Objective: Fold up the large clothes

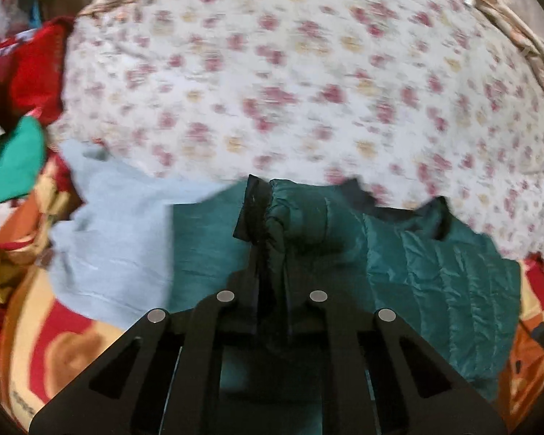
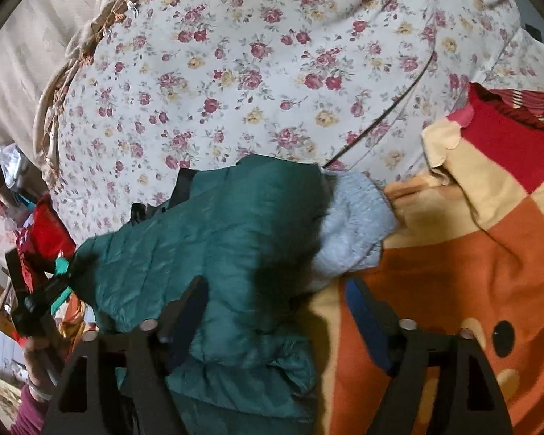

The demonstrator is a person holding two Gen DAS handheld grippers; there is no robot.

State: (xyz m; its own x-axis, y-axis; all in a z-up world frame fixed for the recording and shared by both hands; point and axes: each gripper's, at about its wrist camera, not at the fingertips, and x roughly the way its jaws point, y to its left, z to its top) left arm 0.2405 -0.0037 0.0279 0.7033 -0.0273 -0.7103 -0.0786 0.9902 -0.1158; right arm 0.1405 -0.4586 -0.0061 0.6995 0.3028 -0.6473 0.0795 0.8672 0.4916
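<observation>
A teal quilted puffer jacket [image 1: 435, 272] with black trim lies on the bed. My left gripper [image 1: 272, 253] is shut on a bunched, black-edged fold of the jacket and holds it up. In the right wrist view the jacket [image 2: 206, 239] lies under my right gripper [image 2: 275, 286], whose jaws stand wide open, one finger over the teal fabric and the other over the blanket. The left gripper and the hand holding it [image 2: 36, 311] show at that view's left edge.
A light blue garment [image 1: 116, 224] lies beside the jacket, also showing in the right wrist view [image 2: 351, 224]. A white floral quilt [image 2: 272, 65] fills the far side. An orange, red and cream blanket [image 2: 471, 272] covers the bed. Red and green clothes [image 1: 21, 108] are piled at the left.
</observation>
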